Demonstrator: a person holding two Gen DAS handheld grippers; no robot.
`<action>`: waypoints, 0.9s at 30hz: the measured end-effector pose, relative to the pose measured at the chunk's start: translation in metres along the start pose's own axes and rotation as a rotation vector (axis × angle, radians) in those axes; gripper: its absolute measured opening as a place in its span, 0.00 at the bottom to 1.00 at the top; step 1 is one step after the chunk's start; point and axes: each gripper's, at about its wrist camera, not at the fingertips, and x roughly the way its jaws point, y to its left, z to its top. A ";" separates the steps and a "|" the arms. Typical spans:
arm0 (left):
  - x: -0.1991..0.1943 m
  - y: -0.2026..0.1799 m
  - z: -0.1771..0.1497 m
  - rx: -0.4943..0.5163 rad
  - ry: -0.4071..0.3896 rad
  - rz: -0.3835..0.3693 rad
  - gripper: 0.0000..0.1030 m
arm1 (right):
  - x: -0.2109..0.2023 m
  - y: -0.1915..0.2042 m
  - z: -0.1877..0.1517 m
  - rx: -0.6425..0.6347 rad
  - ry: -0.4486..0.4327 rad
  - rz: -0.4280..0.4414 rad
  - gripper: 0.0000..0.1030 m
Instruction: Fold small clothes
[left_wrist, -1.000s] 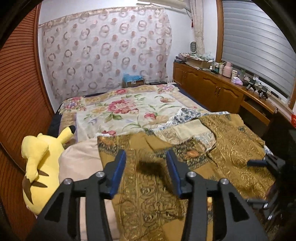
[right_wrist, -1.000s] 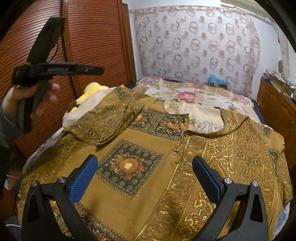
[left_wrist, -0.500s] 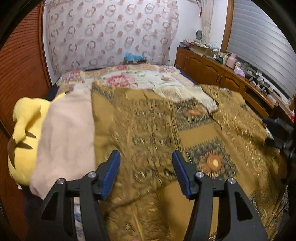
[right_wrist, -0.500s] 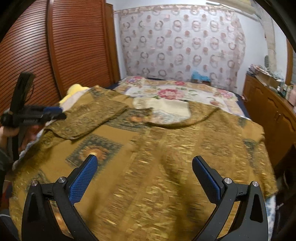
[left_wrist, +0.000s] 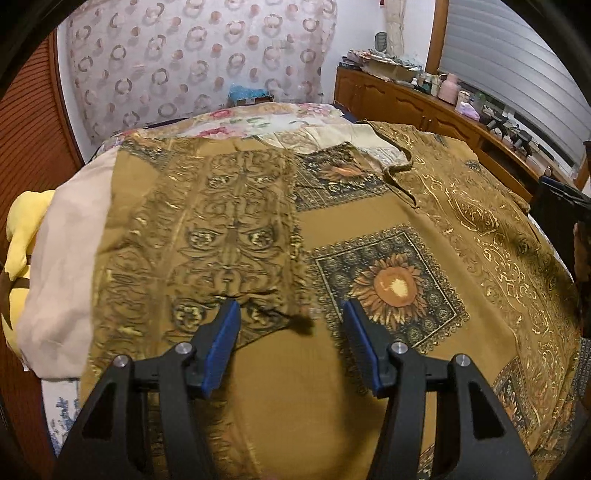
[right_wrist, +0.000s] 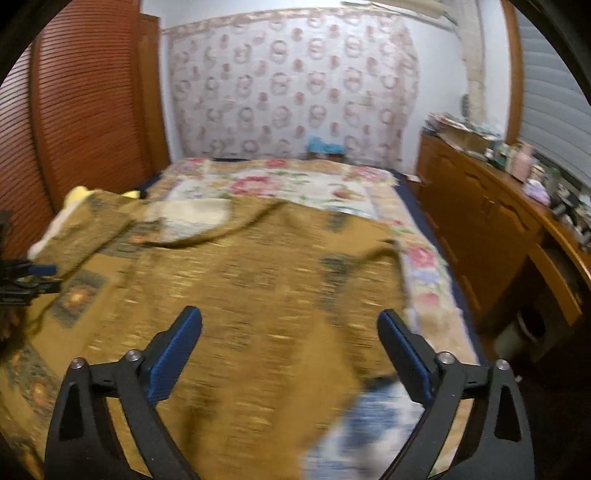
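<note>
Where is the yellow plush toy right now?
In the left wrist view the yellow plush toy lies at the bed's far left edge, beside the pink cloth and against the louvred wooden door.

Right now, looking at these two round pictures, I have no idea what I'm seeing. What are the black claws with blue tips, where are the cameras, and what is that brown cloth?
There is no robot here. A person holds a hand tool in each hand, each with two black fingers with blue pads, and a wide-angle camera on each tool looks forward along its fingers, which is why the pictures bulge.

One picture is from the left gripper; the other, blurred, is from the right gripper. Both are open and hold nothing.

Beneath them a golden-brown patterned garment with sunflower squares lies spread on a bed with a floral bedspread. One side of it is already folded inward. A yellow plush toy and a beige pillow lie at the bed's left edge, and a wooden cabinet runs along the right wall.
</note>
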 end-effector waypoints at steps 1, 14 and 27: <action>0.001 -0.002 0.000 0.001 0.003 -0.002 0.55 | 0.002 -0.010 -0.002 0.010 0.011 -0.012 0.87; 0.009 -0.011 0.004 0.006 0.000 0.032 0.56 | 0.044 -0.080 -0.027 0.137 0.176 0.012 0.53; 0.013 -0.020 0.006 0.025 0.006 0.053 0.70 | 0.047 -0.071 -0.019 0.065 0.204 0.008 0.23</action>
